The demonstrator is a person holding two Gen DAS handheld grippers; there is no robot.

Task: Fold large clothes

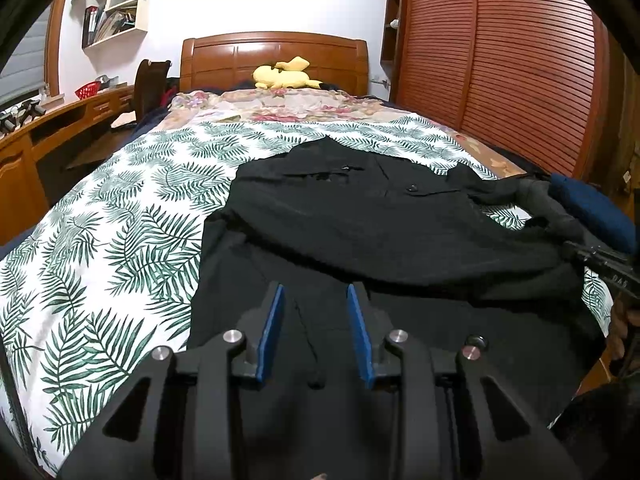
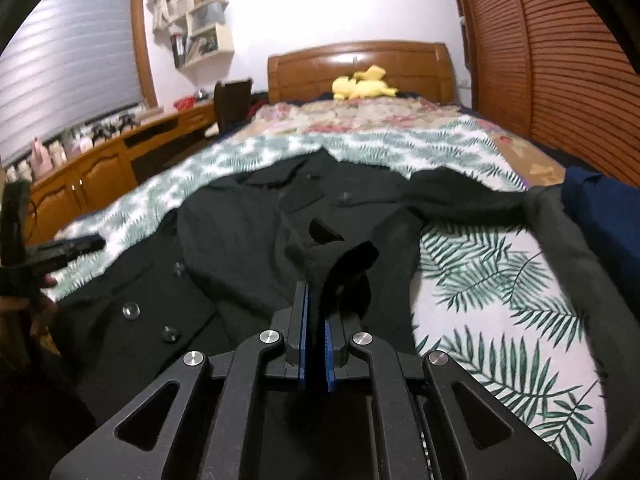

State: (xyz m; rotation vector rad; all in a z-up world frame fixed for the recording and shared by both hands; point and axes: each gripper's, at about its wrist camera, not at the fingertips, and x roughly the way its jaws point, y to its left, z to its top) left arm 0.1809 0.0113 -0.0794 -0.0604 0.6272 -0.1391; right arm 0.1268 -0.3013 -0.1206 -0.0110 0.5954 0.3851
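Palm-print bedding [image 1: 120, 240] carries the black coat [image 1: 360, 216], spread ahead of the left claw [image 1: 316, 300] — jaws apart, empty. Further right, the right claw [image 2: 316, 312] pinches a coat fold [image 2: 344, 264] — that thin bite could slip and the fold would collapse.

I'm looking along both grippers from the bed's foot toward the headboard [image 1: 274, 60], low and close over the black coat [image 1: 360, 220]. My right view is sitting nearer the wardrobe [image 2: 560, 60]. Both are sharing coat, headboard and yellow plush [image 2: 362, 84].
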